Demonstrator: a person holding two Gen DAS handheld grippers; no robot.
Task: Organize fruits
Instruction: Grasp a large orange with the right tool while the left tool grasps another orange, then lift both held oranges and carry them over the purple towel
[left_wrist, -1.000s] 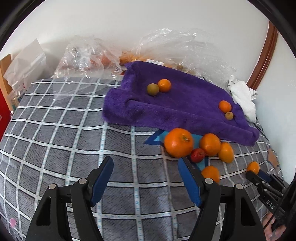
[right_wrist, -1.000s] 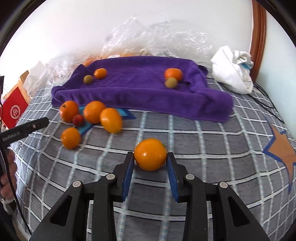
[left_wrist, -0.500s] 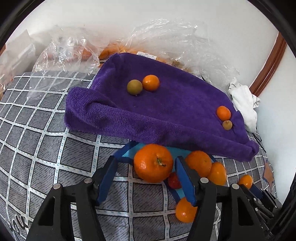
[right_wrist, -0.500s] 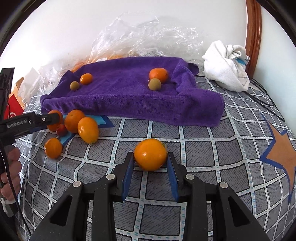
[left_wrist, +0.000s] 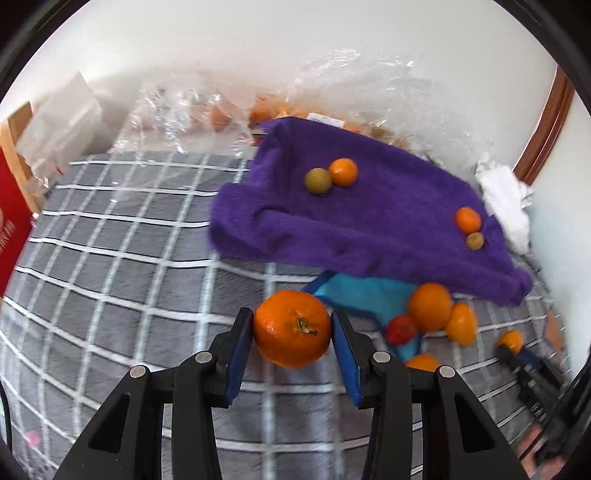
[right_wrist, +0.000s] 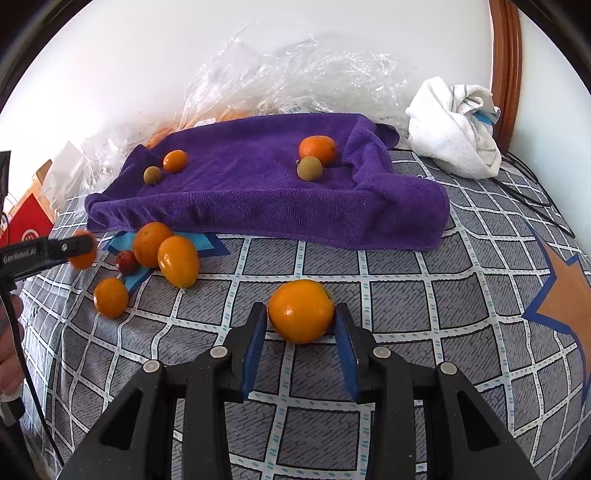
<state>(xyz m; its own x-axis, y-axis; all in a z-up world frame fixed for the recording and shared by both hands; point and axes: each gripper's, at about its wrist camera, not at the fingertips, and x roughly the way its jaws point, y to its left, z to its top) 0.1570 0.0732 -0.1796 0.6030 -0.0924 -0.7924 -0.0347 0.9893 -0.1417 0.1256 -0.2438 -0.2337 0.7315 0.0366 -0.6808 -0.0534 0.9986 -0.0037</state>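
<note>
My left gripper (left_wrist: 291, 326) is closing, and its blue pads press on both sides of a big orange mandarin (left_wrist: 291, 328) just above the checked bedspread. My right gripper (right_wrist: 301, 314) is opening. A smooth orange fruit (right_wrist: 301, 310) rests on the bedspread between its pads, with thin gaps at each side. A purple towel (right_wrist: 258, 199) lies further back with two pairs of fruit on it, each pair one orange (right_wrist: 317, 147) and one olive-green (right_wrist: 309, 168). A loose cluster of orange fruits (right_wrist: 177, 260) and a small red one (right_wrist: 127, 261) lies in front of the towel.
Crumpled clear plastic bags (right_wrist: 288, 81) with more fruit lie behind the towel against the wall. A white cloth bundle (right_wrist: 454, 129) sits at the back right. A red box (left_wrist: 11, 236) stands at the left edge. A person's hand (right_wrist: 9, 354) holds the left gripper's handle.
The left gripper came up to the big mandarin and drew its jaws in onto it. The right gripper stayed put; its pads have eased slightly off the orange fruit.
</note>
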